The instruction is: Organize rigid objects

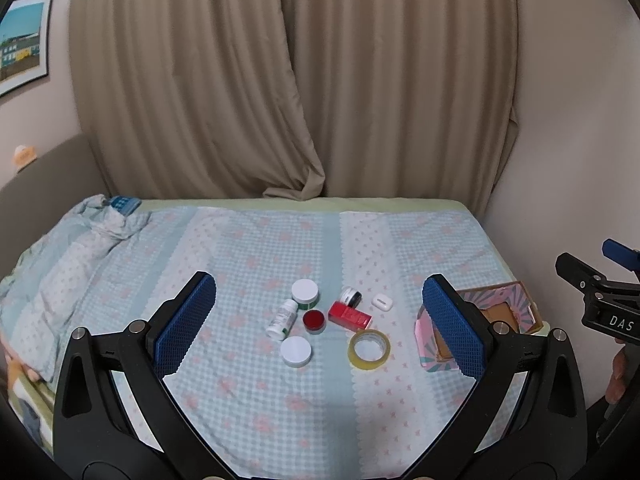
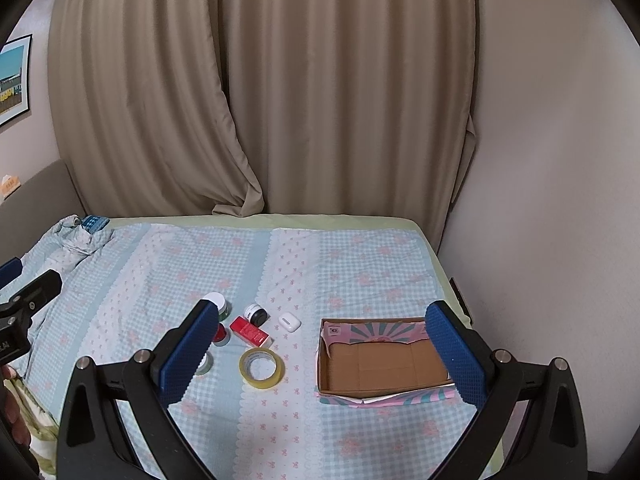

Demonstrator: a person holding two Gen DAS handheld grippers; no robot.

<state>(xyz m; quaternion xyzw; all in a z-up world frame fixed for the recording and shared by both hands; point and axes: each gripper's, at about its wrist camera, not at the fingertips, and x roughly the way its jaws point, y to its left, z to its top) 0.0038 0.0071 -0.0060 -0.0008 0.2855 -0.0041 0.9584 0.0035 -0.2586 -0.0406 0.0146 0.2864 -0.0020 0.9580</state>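
Tape roll (image 2: 262, 369) lies ahead of right gripper (image 2: 320, 354).

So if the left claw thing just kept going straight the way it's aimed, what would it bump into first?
Probably the cluster of small items on the bed: the left gripper is open and aimed at the red-lidded jar and the white pill bottle lying beside it. Which one comes first is unclear, since depth is hard to judge.
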